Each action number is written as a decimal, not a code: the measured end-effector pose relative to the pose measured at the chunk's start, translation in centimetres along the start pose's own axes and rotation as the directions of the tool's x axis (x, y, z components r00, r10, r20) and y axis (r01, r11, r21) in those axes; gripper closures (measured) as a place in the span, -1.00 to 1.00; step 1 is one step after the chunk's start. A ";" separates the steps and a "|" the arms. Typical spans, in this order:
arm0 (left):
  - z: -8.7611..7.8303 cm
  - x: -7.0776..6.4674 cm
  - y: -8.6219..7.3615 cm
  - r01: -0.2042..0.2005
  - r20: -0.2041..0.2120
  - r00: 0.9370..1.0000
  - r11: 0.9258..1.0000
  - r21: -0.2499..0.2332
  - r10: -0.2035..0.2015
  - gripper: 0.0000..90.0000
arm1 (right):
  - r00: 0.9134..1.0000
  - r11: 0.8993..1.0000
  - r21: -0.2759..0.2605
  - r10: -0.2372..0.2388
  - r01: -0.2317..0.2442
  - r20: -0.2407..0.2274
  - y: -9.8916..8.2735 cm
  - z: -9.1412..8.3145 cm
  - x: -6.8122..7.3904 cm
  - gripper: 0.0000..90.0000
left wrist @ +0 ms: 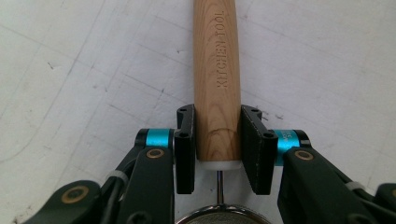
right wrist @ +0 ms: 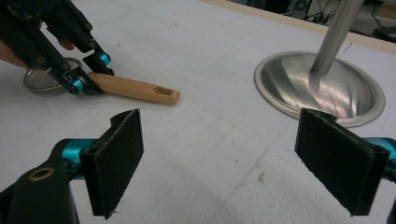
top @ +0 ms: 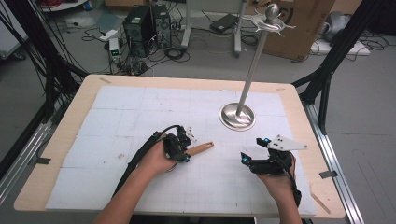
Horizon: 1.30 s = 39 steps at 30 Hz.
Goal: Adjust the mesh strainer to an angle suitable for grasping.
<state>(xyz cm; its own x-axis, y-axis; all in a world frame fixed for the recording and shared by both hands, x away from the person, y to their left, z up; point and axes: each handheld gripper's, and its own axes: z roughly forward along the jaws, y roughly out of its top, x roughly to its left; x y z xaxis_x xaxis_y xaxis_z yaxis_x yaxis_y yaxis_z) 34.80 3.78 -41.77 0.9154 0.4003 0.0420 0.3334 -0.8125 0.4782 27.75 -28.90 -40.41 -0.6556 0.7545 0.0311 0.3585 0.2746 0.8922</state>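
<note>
While our left gripper [left wrist: 217, 149] has its fingers [left wrist: 185, 149] pressed against both sides of the small metal mesh strainer with a round pale wooden handle [left wrist: 217, 79], the strainer lies flat on the white gridded mat [top: 140, 116] covering the desk, a little toward the near edge and left of centre. Our right gripper [right wrist: 233, 163] hovers nearby with its fingers wide and nothing between them. We judge the strainer light and stiff; the smooth round handle could roll or twist in the pads, so gripping it close to the mesh bowl, as now, seems sound, while the thin wire neck and mesh look easy to bend. The left gripper view gives us the lettering stamped along the handle and the white collar where the wire enters. The right gripper view reveals the hanging slot at the handle's far end. From the high view we see the tall steel hanging stand [top: 250, 79] toward the far right corner, with hooks at its top.
</note>
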 end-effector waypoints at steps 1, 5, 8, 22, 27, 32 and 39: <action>-0.1 0.0 0.0 0.007 0.002 1.000 1.000 -0.012 -0.007 0.53 | 1.000 1.000 0.001 0.002 -0.002 0.001 0.0 0.0 0.0 -0.68; -0.9 0.0 0.0 0.013 0.015 1.000 0.998 -0.066 -0.012 0.53 | 1.000 1.000 -0.004 0.007 -0.007 0.003 0.0 -0.2 -0.1 -0.68; -1.5 0.0 0.0 0.015 0.014 1.000 0.995 -0.096 -0.013 0.53 | 1.000 1.000 -0.005 0.007 -0.007 0.005 0.0 -0.2 -0.1 -0.68; -4.0 0.4 -0.6 0.044 0.043 0.998 0.974 -0.222 -0.035 0.53 | 1.000 1.000 -0.014 -0.001 0.001 -0.003 0.0 -0.3 -0.1 -0.68; -4.6 0.5 -0.8 0.054 0.040 0.998 0.965 -0.257 -0.046 0.53 | 1.000 1.000 -0.014 0.005 -0.005 -0.004 0.0 -0.4 -0.1 -0.68; -5.2 0.6 -1.1 0.060 0.052 0.998 0.957 -0.283 -0.047 0.53 | 1.000 1.000 -0.009 -0.002 0.002 -0.002 0.0 -0.3 -0.1 -0.68; -5.5 0.7 -1.5 0.068 0.047 0.997 0.951 -0.300 -0.057 0.53 | 1.000 1.000 -0.011 0.002 -0.002 0.003 0.0 -0.3 -0.1 -0.68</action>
<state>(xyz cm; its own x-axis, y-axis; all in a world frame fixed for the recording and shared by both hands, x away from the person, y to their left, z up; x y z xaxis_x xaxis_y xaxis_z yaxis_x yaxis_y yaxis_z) 33.68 7.55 -37.62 0.9045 0.4255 -0.0265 0.3120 -0.6183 0.7213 27.66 -29.16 -40.24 -0.6529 0.7567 0.0320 0.3524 0.2661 0.8972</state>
